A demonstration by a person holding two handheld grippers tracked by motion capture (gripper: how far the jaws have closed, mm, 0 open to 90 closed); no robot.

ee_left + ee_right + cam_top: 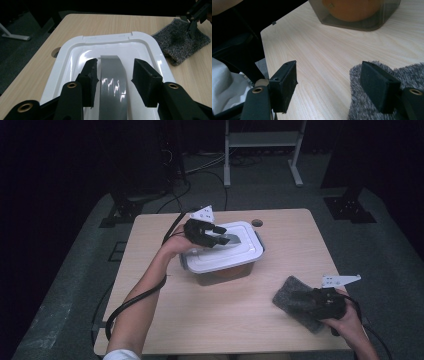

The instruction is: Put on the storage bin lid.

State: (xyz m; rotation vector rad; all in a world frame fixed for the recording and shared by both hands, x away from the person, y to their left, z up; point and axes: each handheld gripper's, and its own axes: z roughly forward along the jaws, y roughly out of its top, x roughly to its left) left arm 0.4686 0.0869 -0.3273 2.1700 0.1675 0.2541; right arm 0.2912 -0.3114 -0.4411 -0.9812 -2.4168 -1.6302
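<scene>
A clear container (225,272) with a white lid (235,259) stands mid-table; something orange (352,6) shows through its wall (372,23). A grey strip handle (111,75) runs along the lid (75,50). My left gripper (215,236) hovers over the lid, open, one jaw on either side of the handle (231,239) without touching it; in its own view the left gripper (113,70) straddles the strip. A grey knitted cloth (292,292) lies at the front right. My right gripper (306,302) is open at the cloth (364,105), one jaw above it, the other above bare wood.
The wooden table (280,245) has a round cable hole (257,223) behind the container. The table's front edge runs close to the right hand (350,322). A white metal frame (260,140) and cables (200,175) are on the grey floor beyond the table.
</scene>
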